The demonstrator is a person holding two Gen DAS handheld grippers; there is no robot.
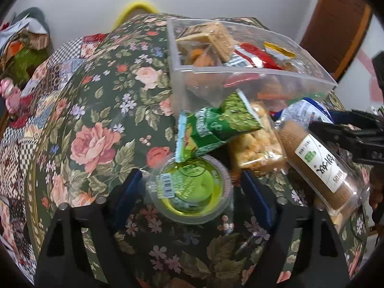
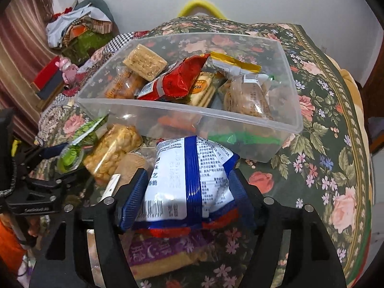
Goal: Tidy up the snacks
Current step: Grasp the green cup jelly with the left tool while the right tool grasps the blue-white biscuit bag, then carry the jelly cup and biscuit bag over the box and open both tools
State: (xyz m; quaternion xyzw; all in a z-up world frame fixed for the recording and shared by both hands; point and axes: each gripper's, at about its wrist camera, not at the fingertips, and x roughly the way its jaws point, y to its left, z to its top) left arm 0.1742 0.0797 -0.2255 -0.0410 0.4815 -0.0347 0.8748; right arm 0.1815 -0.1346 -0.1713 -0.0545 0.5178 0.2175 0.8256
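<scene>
A green jelly cup (image 1: 192, 189) stands on the floral cloth, and my left gripper (image 1: 192, 188) is open around it, the blue pads (image 1: 130, 192) close to its sides. A white-and-blue packet (image 2: 189, 180) lies on a red packet (image 2: 168, 231) and a purple-and-yellow one (image 2: 163, 252). My right gripper (image 2: 187, 196) is open astride the white packet, its pads beside the packet's edges. Just behind stands a clear plastic box (image 2: 216, 129) with several snacks in it. A green pea packet (image 1: 216, 124), a puffed-rice bar (image 1: 256, 144) and a brown roll (image 1: 319, 163) lie before the box (image 1: 264, 72).
The floral tablecloth (image 1: 96, 132) stretches bare to the left of the box and, in the right wrist view, to the right of it (image 2: 324, 144). A clothes pile (image 2: 79, 28) and a pink toy (image 2: 68, 72) lie beyond the table's left side. A yellow handle (image 2: 199, 4) rises behind.
</scene>
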